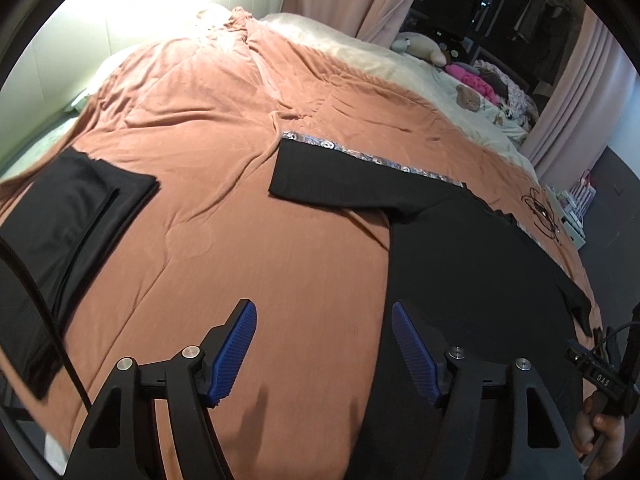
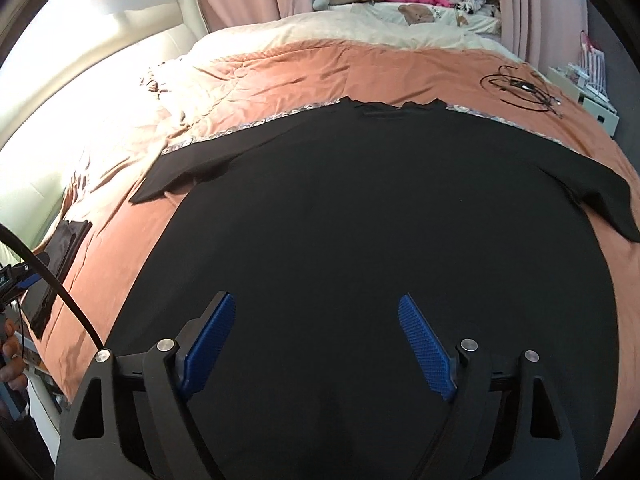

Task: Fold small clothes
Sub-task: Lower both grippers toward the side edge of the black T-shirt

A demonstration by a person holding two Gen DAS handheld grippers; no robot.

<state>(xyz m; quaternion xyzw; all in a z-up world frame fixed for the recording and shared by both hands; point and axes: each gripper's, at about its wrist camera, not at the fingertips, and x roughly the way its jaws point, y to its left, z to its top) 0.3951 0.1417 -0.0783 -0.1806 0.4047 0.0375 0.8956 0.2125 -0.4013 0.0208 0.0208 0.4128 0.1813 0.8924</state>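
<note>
Now a black shirt [image 2: 360, 220] is seen spread flat on the bed [image 1: 224, 128], collar at the far side, both sleeves laid out to left and right. Over its near hem the right gripper [image 2: 316, 344] is held, jaws wide, nothing between them. The left gripper [image 1: 324, 350] is poised at the shirt's left edge, one finger over the orange cover, the other over the black cloth; its jaws are parted too, somewhat narrower, and nothing is gripped. Off to the far left a folded black piece [image 1: 68, 216] is already laid by, well apart from the shirt. A coil of cable [image 2: 520, 88] is left on the cover at the far right, clear of the work.

By the look of it, the first fold of this shirt is only being approached: no edge is lifted yet. What is called for next, it would seem, is a pinch on the cloth by each gripper, at the hem or along one side, so that a panel can be carried over without the sleeve being dragged askew.
</note>
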